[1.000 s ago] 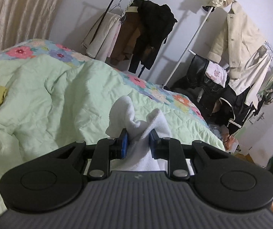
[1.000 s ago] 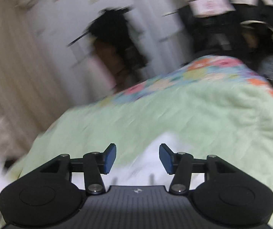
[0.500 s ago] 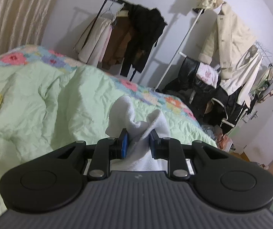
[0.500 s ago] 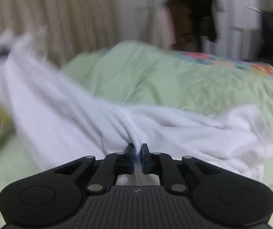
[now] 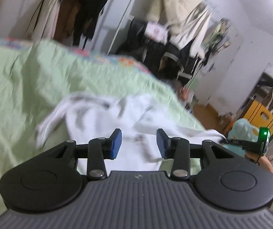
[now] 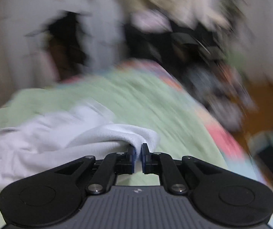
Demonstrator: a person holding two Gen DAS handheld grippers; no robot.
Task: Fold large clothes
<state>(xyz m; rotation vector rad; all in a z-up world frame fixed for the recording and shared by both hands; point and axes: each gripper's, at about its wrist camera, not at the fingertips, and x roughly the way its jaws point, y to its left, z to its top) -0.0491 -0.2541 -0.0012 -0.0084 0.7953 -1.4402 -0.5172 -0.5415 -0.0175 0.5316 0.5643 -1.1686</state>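
Note:
A large white garment (image 5: 105, 118) lies crumpled on the pale green quilt (image 5: 22, 87) of the bed. My left gripper (image 5: 138, 143) is open and empty just above the garment's near part. My right gripper (image 6: 138, 152) is shut on a bunched edge of the same white garment (image 6: 60, 133), which trails off to the left over the quilt (image 6: 136, 99). The right wrist view is heavily blurred. In the left wrist view my right gripper shows at the right edge (image 5: 250, 143) with a green light.
Clothes racks (image 5: 75, 13) with hanging coats stand behind the bed along the wall. A pile of dark clothes (image 5: 165, 53) lies beyond the bed's far corner. A yellow cabinet (image 5: 260, 114) and a teal object (image 5: 241, 129) stand on the floor at right.
My left gripper has opened and let go of the white garment, which now lies on the quilt. My right gripper stays shut on the garment and has swung to the right.

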